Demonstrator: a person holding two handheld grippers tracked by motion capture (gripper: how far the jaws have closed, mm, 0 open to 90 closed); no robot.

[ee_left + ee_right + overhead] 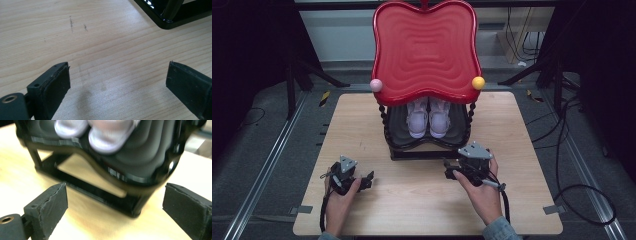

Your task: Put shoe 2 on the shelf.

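1. The pair of white shoes (428,118) sits side by side on the black lower shelf (398,131) under the red tray top (424,47).
2. My right gripper (451,169) gapes empty just before that shelf.
3. My left gripper (369,180) is wide open, empty, over the table (412,200).

We note a light wooden table (362,120) on a grey floor (272,150), with black cables (582,200) looping at the right. Black stand legs (307,70) rise at both sides behind it, and metal rails (262,170) flank the table.
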